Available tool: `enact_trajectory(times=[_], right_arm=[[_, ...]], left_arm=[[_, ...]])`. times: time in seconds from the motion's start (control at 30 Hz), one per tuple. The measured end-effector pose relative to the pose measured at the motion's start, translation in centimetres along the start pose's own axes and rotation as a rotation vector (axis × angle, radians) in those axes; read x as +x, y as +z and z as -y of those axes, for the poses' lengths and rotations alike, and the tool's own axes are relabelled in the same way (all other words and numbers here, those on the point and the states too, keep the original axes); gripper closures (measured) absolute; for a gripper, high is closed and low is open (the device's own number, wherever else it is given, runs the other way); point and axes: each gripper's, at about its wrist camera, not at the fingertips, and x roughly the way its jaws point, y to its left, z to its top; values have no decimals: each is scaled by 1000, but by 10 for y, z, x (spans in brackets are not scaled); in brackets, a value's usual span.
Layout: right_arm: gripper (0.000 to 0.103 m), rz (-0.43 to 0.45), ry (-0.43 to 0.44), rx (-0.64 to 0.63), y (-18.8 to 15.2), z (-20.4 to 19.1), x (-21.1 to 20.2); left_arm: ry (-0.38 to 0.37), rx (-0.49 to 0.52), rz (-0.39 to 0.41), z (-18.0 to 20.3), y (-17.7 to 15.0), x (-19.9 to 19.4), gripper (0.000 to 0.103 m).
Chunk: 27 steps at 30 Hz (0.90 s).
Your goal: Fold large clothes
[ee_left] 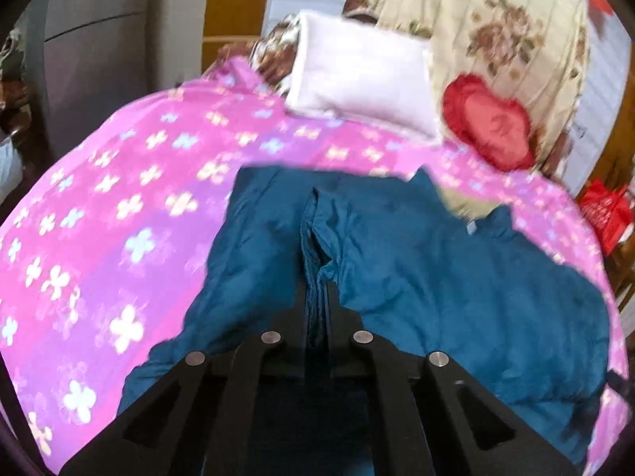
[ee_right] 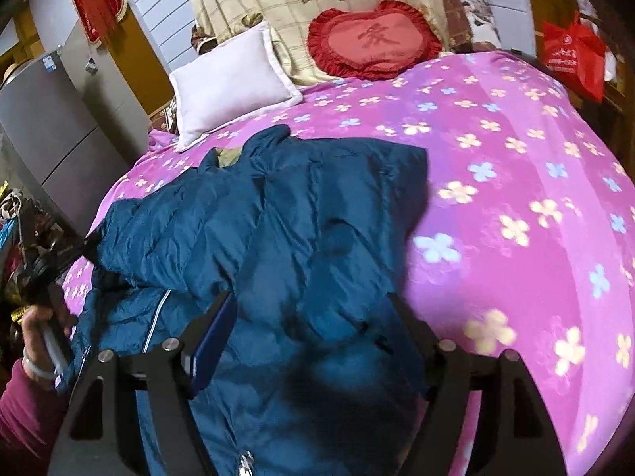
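Teal quilted puffer jacket (ee_right: 278, 230) lies spread on the bed's pink flowered cover (ee_right: 516, 182), below the red heart-shaped ruffled cushion (ee_right: 375, 41), on which one embroidered Chinese character is seen. Left tool (ee_left: 317, 309) clamped narrow on a jacket fold; right tool (ee_right: 313, 313) spread wide above the jacket.

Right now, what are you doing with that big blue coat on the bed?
A person is folding the blue coat on the pink flowered bedspread. The left tongs are pinched shut on a bunch of the coat's fabric. The right tongs hang open over the coat, gripping nothing. The coat lies rumpled, not yet folded neatly.
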Motion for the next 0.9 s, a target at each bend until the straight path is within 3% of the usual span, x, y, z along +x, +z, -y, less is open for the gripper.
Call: enact_trajectory(times=[0.17,0.2,0.23,0.37,0.47,0.6,0.73,0.9], right_arm=[[25,-62,-71,-2,3,-7,38],[25,-55,-82,-10,5,-9,36],[25,-40,-89,-16,6,-10,32],[25,65,-105,-6,17,-12,7],[25,61,-89,0,31,-15,12],[25,43,-88,-33,48,-27,39],[25,42,-175,-49,64,-27,68],[25,21,-261,-67,80,-15,101]], left_arm=[[-54,-55,-54,-18,-2,7,102],[-60,-58,-52,-20,1,3,93],[-65,-57,-38,-21,3,-3,87],[-72,-53,63,-19,10,-33,83],[-83,-11,88,-1,7,-39,80],[-29,75,36,30,1,-16,80],[48,133,-24,52,0,23,80],[63,141,-35,62,3,49,80]])
